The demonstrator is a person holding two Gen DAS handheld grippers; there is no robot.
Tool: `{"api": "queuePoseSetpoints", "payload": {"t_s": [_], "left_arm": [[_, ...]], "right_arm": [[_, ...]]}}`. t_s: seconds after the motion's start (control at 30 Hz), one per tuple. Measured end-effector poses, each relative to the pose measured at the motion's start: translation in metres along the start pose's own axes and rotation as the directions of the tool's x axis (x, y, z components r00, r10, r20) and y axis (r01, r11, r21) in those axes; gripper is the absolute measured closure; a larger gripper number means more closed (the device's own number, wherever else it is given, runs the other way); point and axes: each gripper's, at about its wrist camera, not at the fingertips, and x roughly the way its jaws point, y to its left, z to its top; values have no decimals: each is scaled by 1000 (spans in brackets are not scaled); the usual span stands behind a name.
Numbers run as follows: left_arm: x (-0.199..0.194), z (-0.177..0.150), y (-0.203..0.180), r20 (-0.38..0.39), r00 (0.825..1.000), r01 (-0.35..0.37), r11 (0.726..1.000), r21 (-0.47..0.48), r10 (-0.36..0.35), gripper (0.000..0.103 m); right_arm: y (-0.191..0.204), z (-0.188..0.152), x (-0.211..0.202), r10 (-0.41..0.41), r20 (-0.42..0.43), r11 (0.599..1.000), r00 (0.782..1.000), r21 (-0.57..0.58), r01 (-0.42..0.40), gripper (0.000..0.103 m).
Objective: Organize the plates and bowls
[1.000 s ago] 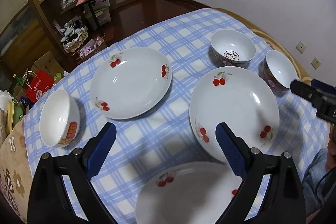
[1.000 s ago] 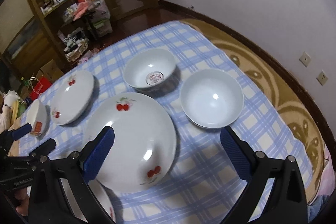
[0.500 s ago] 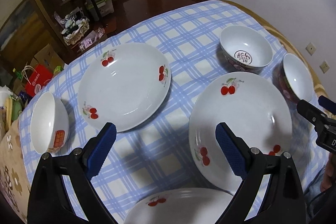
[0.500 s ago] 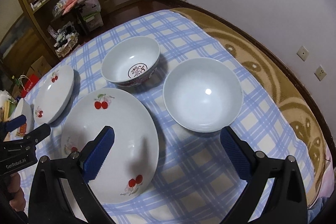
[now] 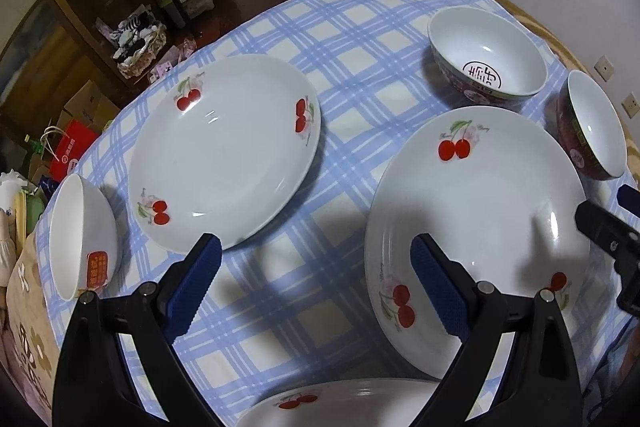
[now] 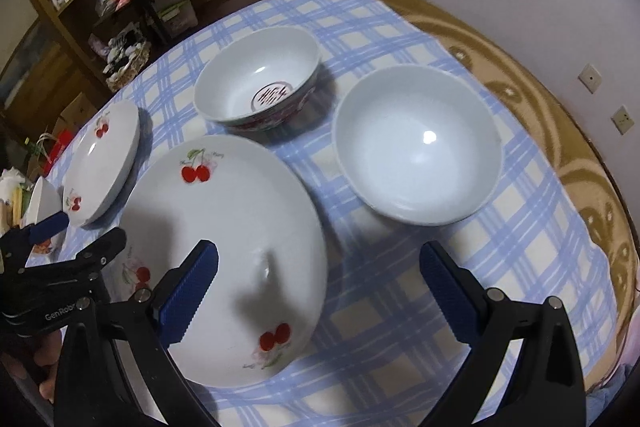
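as both grippers have dropped closer over the last second, the left gripper [image 5: 316, 283] and right gripper [image 6: 320, 289] hang empty, jaws apart, over the big cherry plate [image 5: 480, 211]; probably the first pick, bowls untouched.
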Motion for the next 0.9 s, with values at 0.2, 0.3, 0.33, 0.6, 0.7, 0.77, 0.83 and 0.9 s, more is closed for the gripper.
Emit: {"api": "queuePoseSetpoints", "payload": {"t_s": [0.2,0.3,0.33,0.6,0.7,0.77,0.83,0.9], "left_arm": [[9,0,1,-22,1000,-16,1000,-3,16,9],[13,0,4,-28,999,-19,1000,-10,19,9],[14,-1,5,-30,999,-21,1000,-14,21,9],[19,-7,10,-41,999,27,998,-51,-29,16],[23,-8,9,-53,998,39,998,-47,-41,20],[25,-8,8,-62,997,50,998,-48,-53,20],[26,-8,6,-59,997,52,998,-39,-54,21],[27,-9,2,-53,997,46,999,-25,-48,21]], "right_arm": [[7,-4,14,-54,-27,998,998,-45,53,0],[4,-5,20,-63,-46,997,997,-37,62,0],[3,-6,21,-63,-51,997,997,-35,62,0],[-5,-4,25,-51,-62,999,997,8,52,0],[-4,-4,26,-52,-67,999,996,2,52,0],[-4,-4,27,-49,-74,999,996,5,49,0],[-4,-3,28,-36,-77,999,996,10,37,0],[-4,-3,28,-30,-76,999,997,9,31,0]]}}
